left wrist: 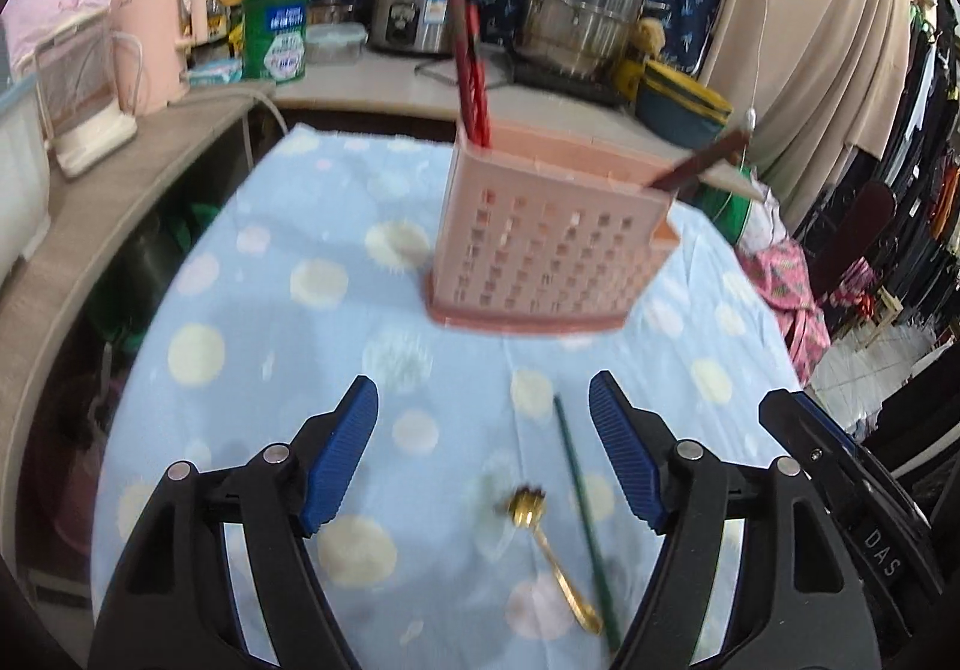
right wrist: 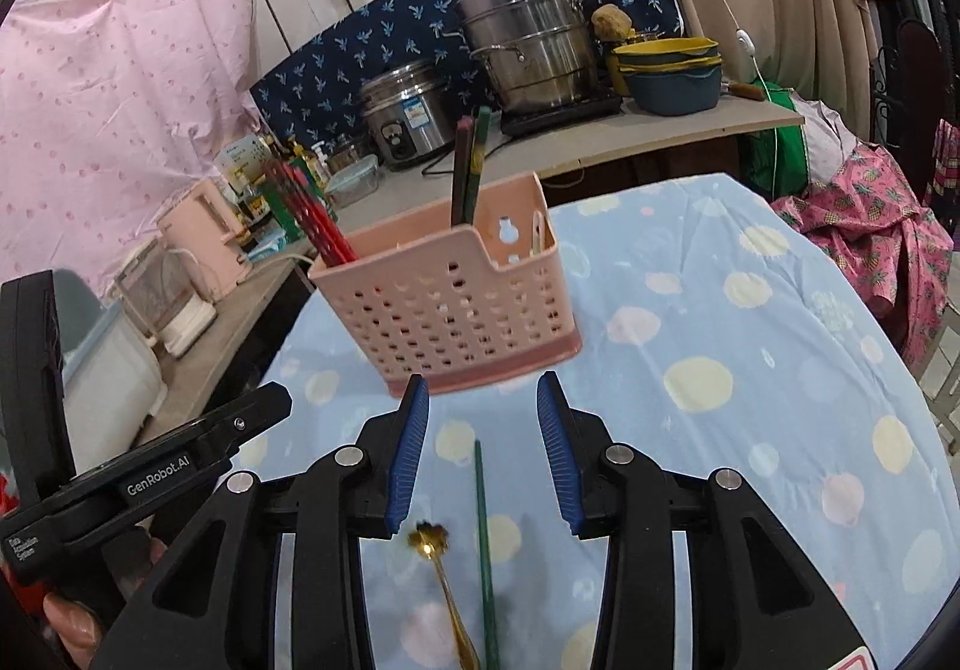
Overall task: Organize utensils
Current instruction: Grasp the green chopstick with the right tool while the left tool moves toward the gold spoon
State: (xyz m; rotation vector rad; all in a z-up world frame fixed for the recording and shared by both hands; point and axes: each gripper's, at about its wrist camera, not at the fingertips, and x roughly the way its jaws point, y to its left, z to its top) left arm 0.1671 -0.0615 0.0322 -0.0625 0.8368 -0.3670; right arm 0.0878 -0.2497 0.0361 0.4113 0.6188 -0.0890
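A pink perforated utensil holder (left wrist: 543,238) (right wrist: 450,310) stands on the blue dotted tablecloth. Red chopsticks (left wrist: 471,69) (right wrist: 309,217) stand in its left compartment, and a brown and a green stick (right wrist: 468,165) lean in another. A gold spoon (left wrist: 549,550) (right wrist: 444,586) and a green chopstick (left wrist: 585,514) (right wrist: 485,550) lie on the cloth, below and between the fingers of both grippers. My left gripper (left wrist: 483,406) is open and empty. My right gripper (right wrist: 483,400) is open and empty, just in front of the holder. The right gripper's body (left wrist: 852,496) shows at the left view's right edge.
A counter behind the table carries a rice cooker (right wrist: 408,114), a steel steamer pot (right wrist: 531,51), stacked bowls (right wrist: 669,69), a green can (left wrist: 276,36) and a pink appliance (left wrist: 159,45). Clothes (right wrist: 870,226) hang and lie to the right. The table (right wrist: 780,370) edge drops off right and left.
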